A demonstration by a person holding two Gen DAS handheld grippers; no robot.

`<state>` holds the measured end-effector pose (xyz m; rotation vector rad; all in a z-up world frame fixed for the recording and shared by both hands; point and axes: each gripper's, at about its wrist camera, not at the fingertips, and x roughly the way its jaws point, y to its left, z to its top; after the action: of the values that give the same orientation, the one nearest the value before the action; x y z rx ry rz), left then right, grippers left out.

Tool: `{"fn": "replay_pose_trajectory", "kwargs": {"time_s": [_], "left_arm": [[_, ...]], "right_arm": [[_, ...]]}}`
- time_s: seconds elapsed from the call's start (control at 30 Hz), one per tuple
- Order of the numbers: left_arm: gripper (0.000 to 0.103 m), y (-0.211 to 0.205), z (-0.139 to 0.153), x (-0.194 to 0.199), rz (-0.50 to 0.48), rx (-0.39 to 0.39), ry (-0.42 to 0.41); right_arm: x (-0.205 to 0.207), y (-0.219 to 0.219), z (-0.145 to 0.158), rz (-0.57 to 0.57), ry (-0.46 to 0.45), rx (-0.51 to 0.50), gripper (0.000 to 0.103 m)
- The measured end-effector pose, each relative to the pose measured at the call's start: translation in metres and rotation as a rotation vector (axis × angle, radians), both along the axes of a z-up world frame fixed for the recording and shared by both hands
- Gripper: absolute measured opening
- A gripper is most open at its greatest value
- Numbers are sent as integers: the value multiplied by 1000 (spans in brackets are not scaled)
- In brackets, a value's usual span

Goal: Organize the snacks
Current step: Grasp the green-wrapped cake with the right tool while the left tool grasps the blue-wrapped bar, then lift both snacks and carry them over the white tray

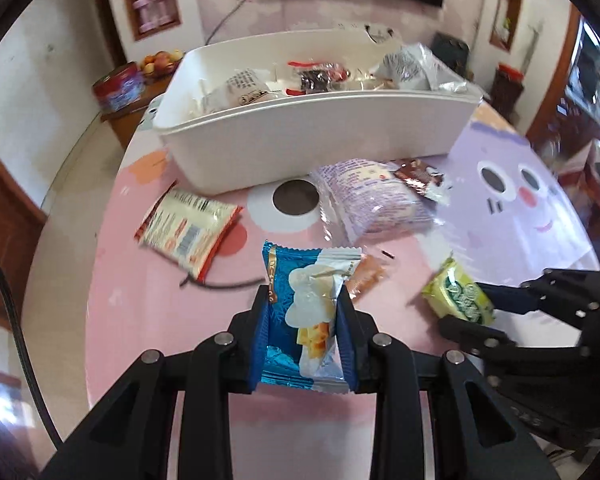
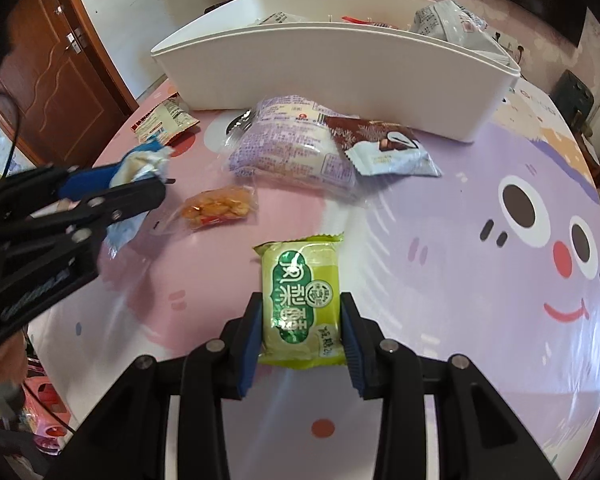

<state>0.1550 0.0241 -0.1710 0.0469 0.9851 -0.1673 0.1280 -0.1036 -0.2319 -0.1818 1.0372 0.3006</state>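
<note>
My left hand-held gripper pinches the blue packet and my right hand-held gripper clamps the green packet, both by their sides and over the surface's near edge, ready to drop. The bin sits at the far edge; loose snacks lie between, so I judge going over them the freest route.

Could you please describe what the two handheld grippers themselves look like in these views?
Both look alike: the left gripper and right gripper have matte black angular linkage arms with triangular cut-outs, joined by round silver pivot pins. Each finger carries a ribbed blue pad. A thin black cable curves past the left one. No sleeves show.
</note>
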Motion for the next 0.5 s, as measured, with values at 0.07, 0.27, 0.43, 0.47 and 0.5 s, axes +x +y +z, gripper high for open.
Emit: {"fn": "replay_pose_trajectory", "kwargs": {"time_s": [0.07,0.27,0.43,0.47,0.5], "left_arm": [[28,0,0,-14,6,-17,2],[28,-2,12,-40,3,-43,2],[28,-5,37,-46,-2,-83,-34],[28,-5,42,-46,-2,-83,-41],[28,-5,49,-46,1,-83,-51]], "right_arm": [[-5,-1,3,1,-3,5,37],[-18,-2,21,9,-31,35,37],[-27,1,44,16,-70,70,37],[-30,1,49,17,-79,75,37],[-32,1,54,18,-88,80,37]]}}
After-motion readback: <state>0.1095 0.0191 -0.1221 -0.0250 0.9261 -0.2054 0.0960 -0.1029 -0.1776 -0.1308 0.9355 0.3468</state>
